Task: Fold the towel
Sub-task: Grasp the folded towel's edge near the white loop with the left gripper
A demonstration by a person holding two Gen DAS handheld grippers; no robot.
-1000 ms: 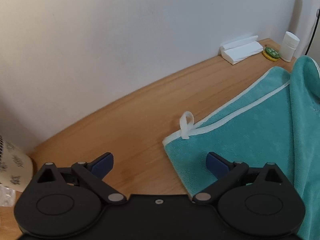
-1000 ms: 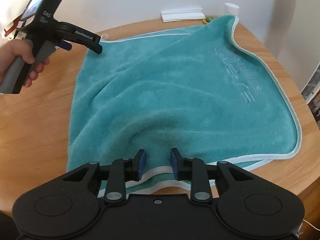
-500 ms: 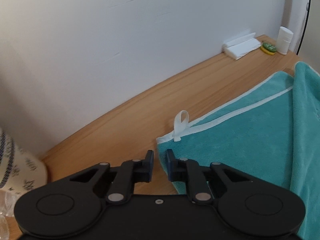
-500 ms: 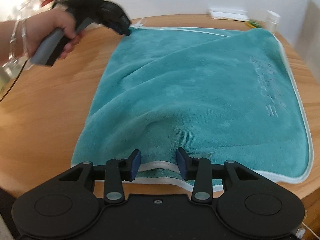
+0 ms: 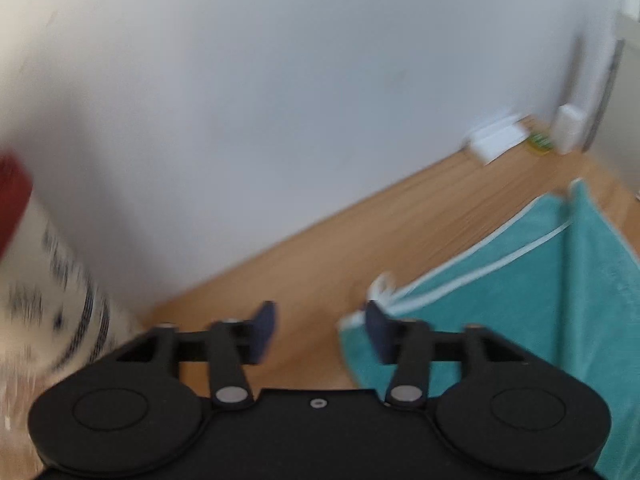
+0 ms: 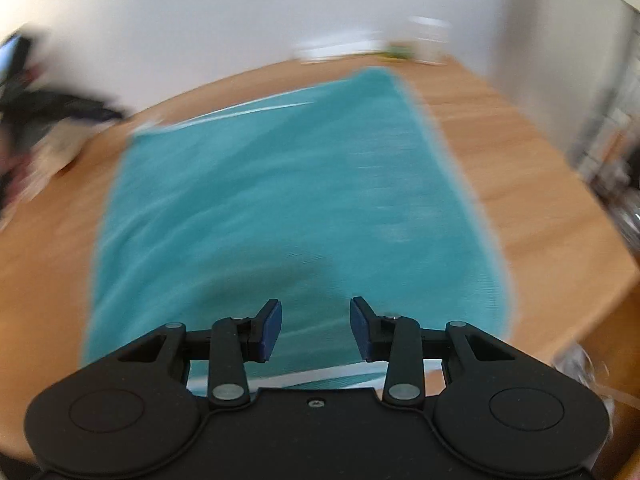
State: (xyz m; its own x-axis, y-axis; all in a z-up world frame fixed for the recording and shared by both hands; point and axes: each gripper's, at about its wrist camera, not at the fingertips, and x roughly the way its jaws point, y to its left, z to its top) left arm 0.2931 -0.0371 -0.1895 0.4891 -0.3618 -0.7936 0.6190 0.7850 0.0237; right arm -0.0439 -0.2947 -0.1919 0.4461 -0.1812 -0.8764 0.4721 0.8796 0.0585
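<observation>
A teal towel (image 6: 288, 200) with white piping lies folded on the round wooden table (image 6: 520, 152). In the left wrist view its near corner (image 5: 352, 326) with a white hanging loop sits at the lower right. My left gripper (image 5: 320, 330) is open above bare wood, and its right finger stands in front of that corner. My right gripper (image 6: 315, 330) is open over the towel's near edge, with nothing between its fingers. Both views are blurred by motion.
A folded white cloth (image 5: 496, 140), a small green item (image 5: 540, 144) and a white bottle (image 5: 568, 128) stand at the table's back by the wall. A patterned cream container (image 5: 52, 300) is close on the left. The left hand-held gripper shows blurred at far left (image 6: 48, 108).
Both grippers opened and let the towel go. The left one had shut at the looped corner half a second ago. Both cameras have pulled back and swung, blurring the views.
</observation>
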